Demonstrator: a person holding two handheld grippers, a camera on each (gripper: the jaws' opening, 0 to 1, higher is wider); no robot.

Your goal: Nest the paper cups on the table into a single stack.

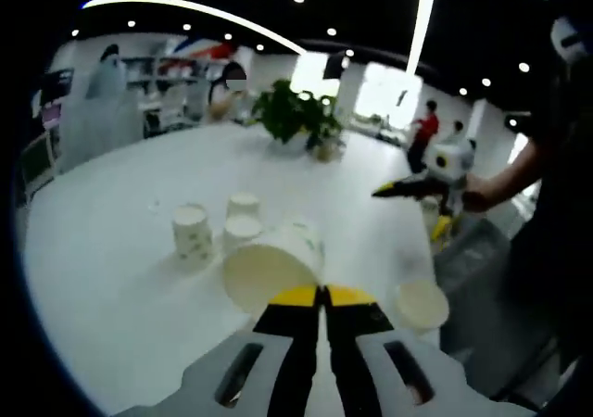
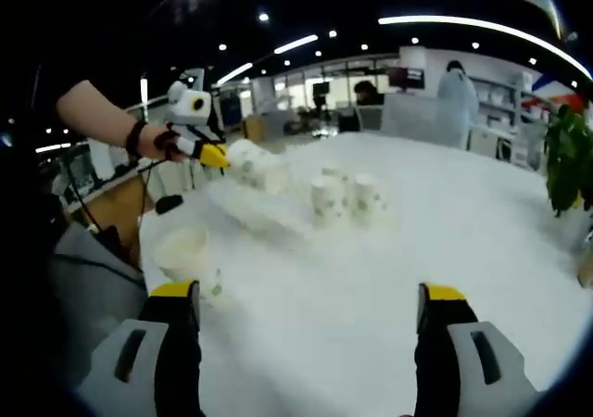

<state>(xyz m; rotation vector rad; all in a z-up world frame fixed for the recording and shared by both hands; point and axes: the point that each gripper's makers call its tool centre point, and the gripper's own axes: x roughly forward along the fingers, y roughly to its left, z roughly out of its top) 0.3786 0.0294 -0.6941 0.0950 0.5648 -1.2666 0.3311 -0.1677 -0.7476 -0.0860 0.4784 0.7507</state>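
At lower centre of the left gripper view, the left tool [image 1: 321, 296] is clenched on the rim of a paper cup [image 1: 273, 263], its yellow-tipped jaws pressed together and the cup tipped on its side, its open mouth toward the camera, raised over the white surface [image 1: 111, 250]. Just beyond it, in the middle left of the frame, three upright cups [image 1: 192, 230] stand close together, and a lone cup [image 1: 422, 303] sits at lower right near the surface's edge. The right tool [image 1: 384, 191] enters at the right of that frame, held in a hand [image 1: 482, 193], pointing left over the surface. In the right gripper view, the right tool [image 2: 309, 296] is released, its jaws wide apart at the bottom corners of the frame, with nothing between them. The cluster of upright cups stands in the centre of that frame, well beyond the jaws; the lone cup sits at lower left, just above the left jaw. At upper left the left tool appears with the gripped cup off its tip. A leafy potted plant [image 1: 298, 114] stands at the far side of the surface.
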